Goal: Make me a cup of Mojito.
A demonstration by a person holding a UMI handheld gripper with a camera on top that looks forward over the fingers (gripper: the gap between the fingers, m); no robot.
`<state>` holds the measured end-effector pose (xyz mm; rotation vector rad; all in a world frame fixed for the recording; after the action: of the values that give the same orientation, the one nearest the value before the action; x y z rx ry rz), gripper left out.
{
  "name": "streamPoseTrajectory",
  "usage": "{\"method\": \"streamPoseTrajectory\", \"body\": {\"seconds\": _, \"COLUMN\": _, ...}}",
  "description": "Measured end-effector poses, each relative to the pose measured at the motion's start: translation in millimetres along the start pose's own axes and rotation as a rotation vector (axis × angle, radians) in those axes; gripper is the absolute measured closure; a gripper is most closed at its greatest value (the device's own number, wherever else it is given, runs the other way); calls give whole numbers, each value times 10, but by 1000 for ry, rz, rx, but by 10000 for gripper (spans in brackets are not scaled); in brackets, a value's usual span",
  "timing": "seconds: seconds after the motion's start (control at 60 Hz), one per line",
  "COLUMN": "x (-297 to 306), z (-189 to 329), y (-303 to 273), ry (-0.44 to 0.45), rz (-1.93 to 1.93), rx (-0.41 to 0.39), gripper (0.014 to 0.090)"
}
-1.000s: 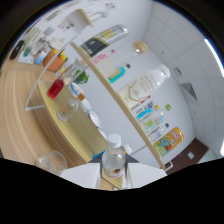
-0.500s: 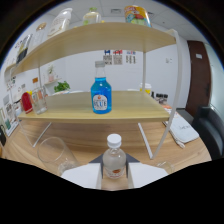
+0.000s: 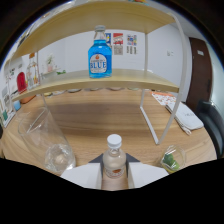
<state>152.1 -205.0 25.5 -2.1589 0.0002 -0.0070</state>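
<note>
On the shelf [image 3: 125, 80], a "BLUE" bottle [image 3: 100, 54]; claw [image 3: 114, 172] grips a white-capped bottle [image 3: 114, 159].

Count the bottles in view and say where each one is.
2. The small white-capped bottle is held between the jaws of the gripper; the blue bottle stands on the shelf beyond. Others may hide among the clutter at the shelf's far end.

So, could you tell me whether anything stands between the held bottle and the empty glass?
Nothing visible does: the small bottle sits between the hand-held gripper's fingers, and the empty glass stands just beside it on bare tabletop.
</note>
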Motion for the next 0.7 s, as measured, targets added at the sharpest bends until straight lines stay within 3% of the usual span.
{"method": "streamPoseTrajectory", "body": {"seconds": 0.167, "x": 33, "z": -16, "y": 66, "ry": 22, "rz": -12, "rx": -21, "gripper": 645}}
{"method": "streamPoseTrajectory", "body": {"seconds": 0.217, "x": 64, "z": -40, "y": 67, "ry": 37, "rz": -10, "rx": -26, "gripper": 570}}
{"method": "streamPoseTrajectory", "body": {"seconds": 0.317, "x": 74, "z": -170, "y": 4, "ry": 53, "rz": 9, "rx": -24, "gripper": 302}}
{"method": "streamPoseTrajectory", "body": {"seconds": 0.383, "x": 54, "z": -315, "y": -84, "ry": 62, "rz": 14, "rx": -10, "gripper": 209}}
{"method": "streamPoseTrajectory", "body": {"seconds": 0.7, "x": -412, "z": -1371, "y": -632, "ry": 95, "rz": -4, "rx": 111, "gripper": 190}}
